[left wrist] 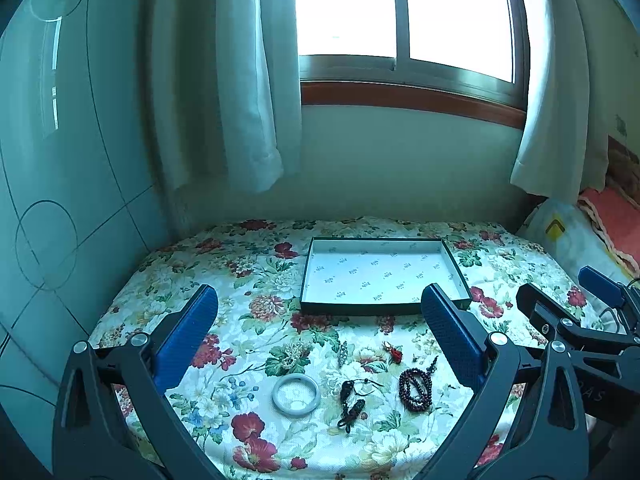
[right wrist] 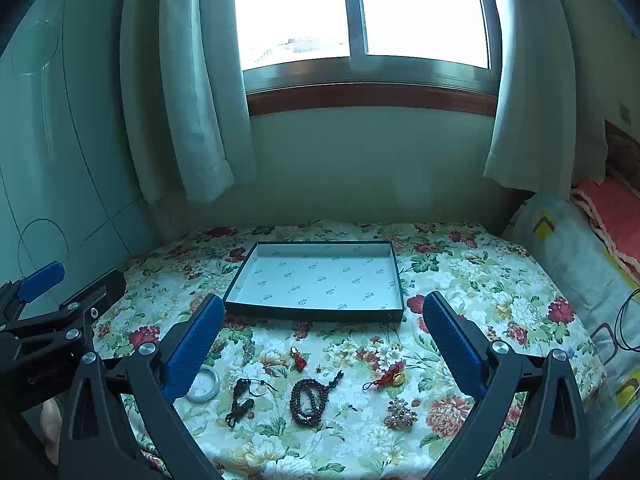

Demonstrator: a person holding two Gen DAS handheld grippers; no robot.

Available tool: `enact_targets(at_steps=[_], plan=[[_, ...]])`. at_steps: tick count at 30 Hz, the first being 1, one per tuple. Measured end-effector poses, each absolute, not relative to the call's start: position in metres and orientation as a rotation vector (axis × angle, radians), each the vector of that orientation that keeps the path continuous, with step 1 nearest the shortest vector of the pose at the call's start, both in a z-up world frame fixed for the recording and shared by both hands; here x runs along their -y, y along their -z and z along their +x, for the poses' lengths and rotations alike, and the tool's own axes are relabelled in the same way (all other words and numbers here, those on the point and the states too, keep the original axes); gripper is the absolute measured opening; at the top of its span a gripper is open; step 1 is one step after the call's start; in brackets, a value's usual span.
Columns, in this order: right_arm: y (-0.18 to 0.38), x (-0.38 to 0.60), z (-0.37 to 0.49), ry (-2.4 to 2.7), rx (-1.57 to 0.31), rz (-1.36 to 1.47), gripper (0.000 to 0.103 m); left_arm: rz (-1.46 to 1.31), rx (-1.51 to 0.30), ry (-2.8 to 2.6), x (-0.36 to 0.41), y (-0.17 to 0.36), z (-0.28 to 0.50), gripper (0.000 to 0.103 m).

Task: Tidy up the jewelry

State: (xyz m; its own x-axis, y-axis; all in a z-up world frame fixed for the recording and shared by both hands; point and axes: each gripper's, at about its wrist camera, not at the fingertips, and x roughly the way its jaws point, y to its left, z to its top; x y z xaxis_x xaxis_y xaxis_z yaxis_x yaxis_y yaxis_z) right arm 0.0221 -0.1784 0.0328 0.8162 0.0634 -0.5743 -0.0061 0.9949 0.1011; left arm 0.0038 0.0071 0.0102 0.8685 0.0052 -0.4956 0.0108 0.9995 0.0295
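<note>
Nothing has been sorted yet, as far as these views show. Both tongs hang wide apart and hold nothing: the left tongs [left wrist: 320,330] over the left part of the spread, the right tongs [right wrist: 324,334] beside them on the right.

Nearest on the flowered cloth [right wrist: 480,280] of the counter lie the loose pieces, all in a rough band between the tongs and the tray. At the near left sits a pale bangle [left wrist: 296,393], flat on the cloth. Just right of it is a dark knotted cord charm [left wrist: 352,404], and right again a coiled string of dark red beads [left wrist: 415,389]. At the near right, seen only from the right wrist, rests a pearl-and-gold brooch [right wrist: 401,413], with a red knot bearing a gold bell [right wrist: 390,378] a little farther back.

A step farther lie a small red tassel charm [right wrist: 298,360], a cluster of small pearls [left wrist: 295,350] that blends into the flower print, and a thin silvery pin [left wrist: 343,354]; a tiny piece near the beads is too small to tell.

Farther still, well apart from the pieces, stands the shallow tray [left wrist: 450,258] with its dark rim and printed paper lining. It holds nothing.

So the whole job seems to remain: each piece has to be lifted and set in the tray. The bangle and beads look like easy pickups; the thin pin and the flat cord will likely need a careful pinch against the soft cloth.
</note>
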Motion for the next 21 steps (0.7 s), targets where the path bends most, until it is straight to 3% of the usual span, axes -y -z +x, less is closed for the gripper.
enact_targets(at_steps=[21], plan=[[-0.0344,0.1771,0.0216,-0.036,-0.614,0.094,0.099,0.031,-0.515,0.002,-0.0088,-0.0095,0.0025,0.101]])
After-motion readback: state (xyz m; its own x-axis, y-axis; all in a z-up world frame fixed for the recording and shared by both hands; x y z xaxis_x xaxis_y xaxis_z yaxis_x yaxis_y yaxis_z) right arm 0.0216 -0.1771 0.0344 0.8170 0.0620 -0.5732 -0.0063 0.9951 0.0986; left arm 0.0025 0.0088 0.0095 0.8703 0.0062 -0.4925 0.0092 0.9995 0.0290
